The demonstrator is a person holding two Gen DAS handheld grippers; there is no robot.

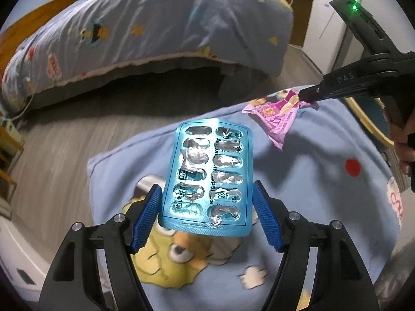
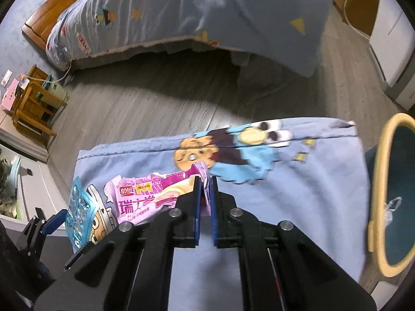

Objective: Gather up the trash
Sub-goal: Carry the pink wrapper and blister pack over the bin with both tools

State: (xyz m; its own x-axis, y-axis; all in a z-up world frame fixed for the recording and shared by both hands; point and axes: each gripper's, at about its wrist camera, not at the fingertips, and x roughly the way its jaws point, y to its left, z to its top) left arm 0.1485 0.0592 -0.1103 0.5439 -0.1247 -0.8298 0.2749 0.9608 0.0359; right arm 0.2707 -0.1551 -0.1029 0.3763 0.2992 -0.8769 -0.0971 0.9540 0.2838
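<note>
An empty blue blister pack (image 1: 207,178) sits between the blue pads of my left gripper (image 1: 207,194), held above a light-blue cartoon pillow (image 1: 311,194). The jaws close on its side edges. My right gripper (image 2: 205,181) is shut on the corner of a purple snack wrapper (image 2: 145,194), which hangs just above the pillow (image 2: 285,207). The wrapper (image 1: 275,119) and the right gripper (image 1: 308,94) also show in the left wrist view at upper right. The blister pack (image 2: 77,212) shows at the left of the right wrist view.
A yellow-rimmed bin with a dark liner (image 2: 394,194) stands right of the pillow. A bed with a blue cartoon quilt (image 1: 155,31) lies across grey wood floor (image 2: 155,103). A white cabinet (image 1: 329,33) stands far right. Wooden furniture (image 2: 33,108) is at left.
</note>
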